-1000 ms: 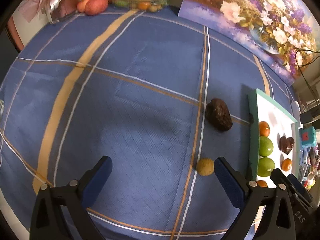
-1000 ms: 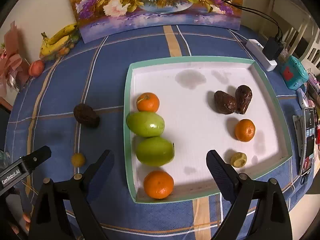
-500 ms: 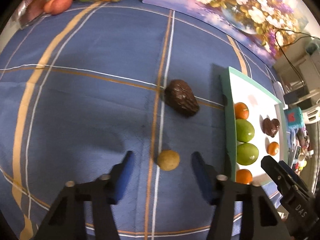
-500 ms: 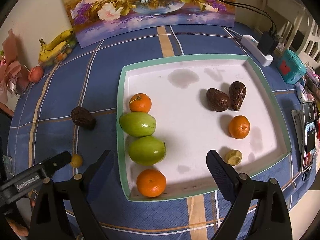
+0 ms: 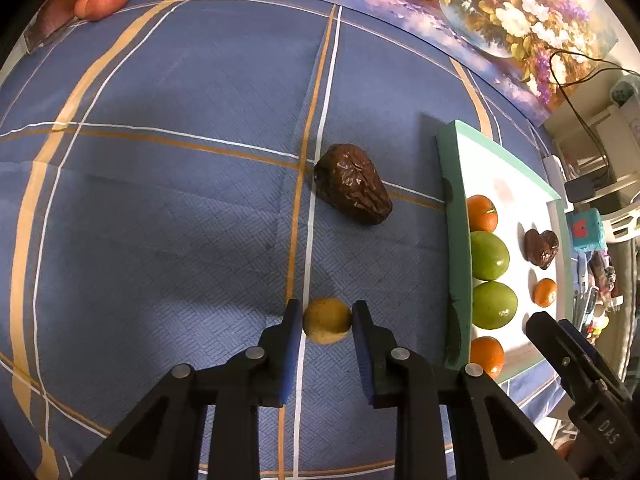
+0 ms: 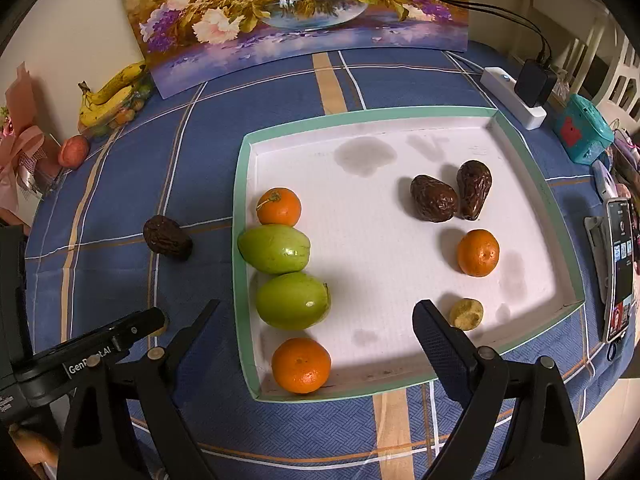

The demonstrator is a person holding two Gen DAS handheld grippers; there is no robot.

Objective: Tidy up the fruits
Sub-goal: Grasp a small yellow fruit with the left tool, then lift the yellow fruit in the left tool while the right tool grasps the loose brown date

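Note:
My left gripper (image 5: 325, 314) is shut on a small yellow fruit (image 5: 327, 321) that rests on the blue tablecloth. A wrinkled dark brown fruit (image 5: 354, 189) lies just beyond it, left of the tray. The green-rimmed white tray (image 6: 243, 240) holds three oranges, two green fruits (image 6: 274, 248), two dark brown fruits (image 6: 434, 198) and a small yellow fruit (image 6: 465, 313). My right gripper (image 6: 316, 312) is open and empty, hovering over the tray's near edge. The left gripper also shows in the right wrist view (image 6: 148, 322), hiding its fruit.
Bananas (image 6: 110, 94) and a red fruit (image 6: 73, 151) lie at the table's far left corner. A flower painting (image 6: 296, 12) leans at the back. A power strip (image 6: 516, 98), a teal box (image 6: 582, 130) and a phone (image 6: 619, 264) sit right of the tray.
My left gripper moved forward to the small yellow fruit and closed its jaws on it. My right gripper stayed open and shifted slightly over the tray.

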